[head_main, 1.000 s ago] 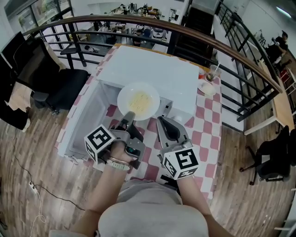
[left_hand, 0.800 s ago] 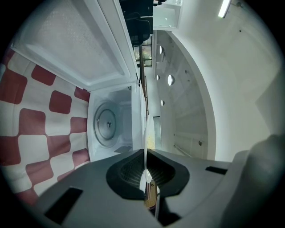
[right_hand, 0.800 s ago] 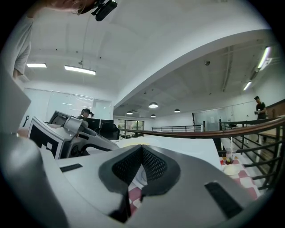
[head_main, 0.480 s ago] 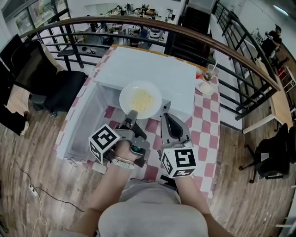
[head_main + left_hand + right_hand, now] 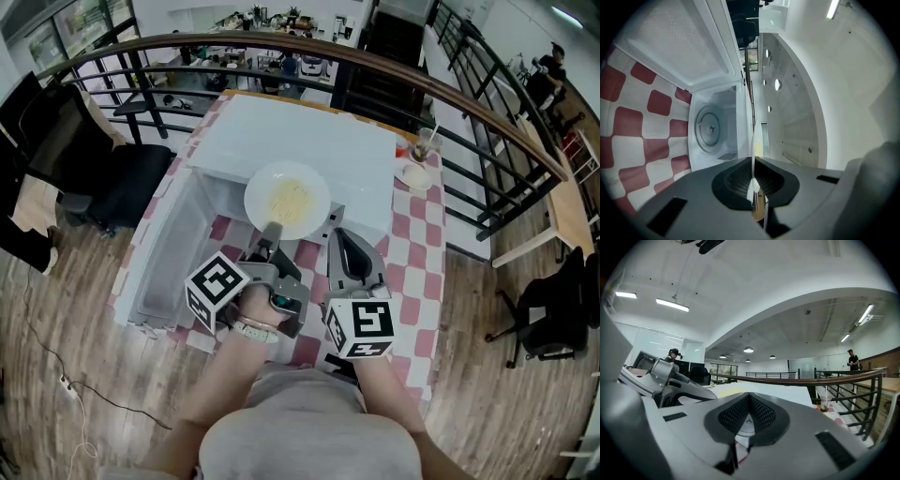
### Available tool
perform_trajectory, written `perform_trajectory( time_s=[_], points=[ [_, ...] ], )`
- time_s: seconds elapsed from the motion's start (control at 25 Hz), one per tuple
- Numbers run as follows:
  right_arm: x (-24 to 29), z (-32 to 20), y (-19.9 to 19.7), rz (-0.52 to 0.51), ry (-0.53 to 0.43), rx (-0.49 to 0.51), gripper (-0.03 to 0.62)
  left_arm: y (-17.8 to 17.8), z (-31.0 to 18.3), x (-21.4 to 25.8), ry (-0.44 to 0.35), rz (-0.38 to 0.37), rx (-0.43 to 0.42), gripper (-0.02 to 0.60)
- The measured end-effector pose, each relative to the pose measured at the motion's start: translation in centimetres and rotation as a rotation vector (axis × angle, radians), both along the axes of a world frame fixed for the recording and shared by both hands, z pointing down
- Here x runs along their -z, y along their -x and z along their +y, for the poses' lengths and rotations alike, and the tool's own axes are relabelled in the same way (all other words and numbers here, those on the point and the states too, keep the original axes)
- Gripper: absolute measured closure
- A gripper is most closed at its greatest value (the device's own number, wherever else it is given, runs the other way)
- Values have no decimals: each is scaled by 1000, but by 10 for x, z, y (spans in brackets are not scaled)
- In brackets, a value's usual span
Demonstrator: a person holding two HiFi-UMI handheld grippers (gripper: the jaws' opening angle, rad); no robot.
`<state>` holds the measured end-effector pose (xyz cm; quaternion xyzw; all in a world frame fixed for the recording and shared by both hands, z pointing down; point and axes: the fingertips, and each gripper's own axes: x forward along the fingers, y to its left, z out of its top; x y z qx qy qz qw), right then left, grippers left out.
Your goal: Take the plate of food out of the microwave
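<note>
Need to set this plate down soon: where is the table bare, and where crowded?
Bare checked cloth lies right of the microwave, nearer than the cup and small dish. Crowded: the front strip, with the left gripper clamping the plate beside the shut right gripper; the open door fills the left side.

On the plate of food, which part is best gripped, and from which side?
Probably the near rim of the plate, from the person's side: it is thin and flat, and food fills the middle. The left gripper is shut on that rim.
</note>
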<state>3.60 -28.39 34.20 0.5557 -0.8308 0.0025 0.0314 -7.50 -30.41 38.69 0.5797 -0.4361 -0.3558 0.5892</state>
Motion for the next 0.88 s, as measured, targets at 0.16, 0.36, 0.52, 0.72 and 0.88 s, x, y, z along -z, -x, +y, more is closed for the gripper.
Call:
perform_trajectory(
  time_s=[0.16, 0.36, 0.52, 0.72, 0.88],
  points=[
    [2, -1, -1, 2, -1, 5, 569, -3, -1, 1, 4, -2, -2, 569],
    [1, 0, -2, 5, -1, 9, 569, -5, -1, 2, 4, -5, -5, 569],
    [1, 1, 1, 10, 1, 11, 569, -3, -1, 4, -2, -7, -8, 569],
    [3, 2, 2, 13, -3, 23, 569, -5, -1, 6, -6, -5, -15, 569],
    [3, 3, 4, 15, -7, 33, 569, -4, 1, 5, -7, -7, -16, 569]
  ],
)
